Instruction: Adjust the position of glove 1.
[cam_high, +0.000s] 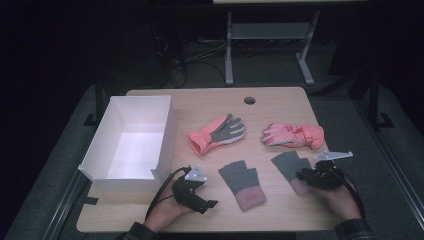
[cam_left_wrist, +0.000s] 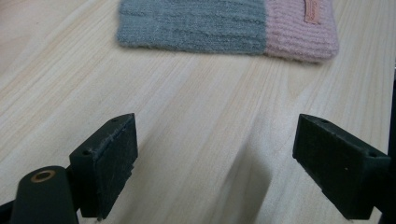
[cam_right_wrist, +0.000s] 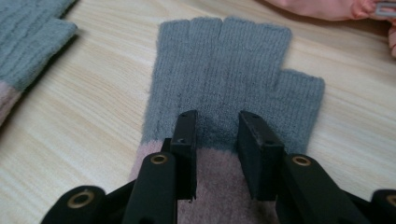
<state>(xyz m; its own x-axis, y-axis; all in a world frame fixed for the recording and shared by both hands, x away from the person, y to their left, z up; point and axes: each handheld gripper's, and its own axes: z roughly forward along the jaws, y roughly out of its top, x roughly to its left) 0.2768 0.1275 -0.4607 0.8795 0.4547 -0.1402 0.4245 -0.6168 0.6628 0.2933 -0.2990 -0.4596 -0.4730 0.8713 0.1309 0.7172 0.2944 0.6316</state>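
I hold my right gripper (cam_high: 311, 176) low over the table (cam_high: 280, 100) near its front right corner, and its two black jaws stand a narrow way apart, pressed down on the right knit glove (cam_right_wrist: 233, 84) just where the grey part meets the pink cuff. A ridge of grey knit sits between the jaws, but they are not closed on it. In the right gripper view the glove's short grey fingers point away from me, the thumb out to the right.

My left gripper (cam_left_wrist: 215, 154) hangs over bare wood near the front edge, left of centre, with its jaws spread wide and nothing between them. The left knit glove (cam_left_wrist: 224, 28) (same grey body, pink cuff with a small tag) lies flat ahead of those jaws, apart from them. From the high view it sits between my two hands, fingers toward the far edge.

Farther back, toward the middle of the table, lie two pink padded gloves: the one with a grey palm (cam_high: 217, 132) left of centre, the other pink glove (cam_high: 293, 135) to the right, just beyond the glove under my right gripper. A white box (cam_high: 165, 130), open on top, stands along the left edge, its near corner just beside my left hand (cam_high: 167, 210).
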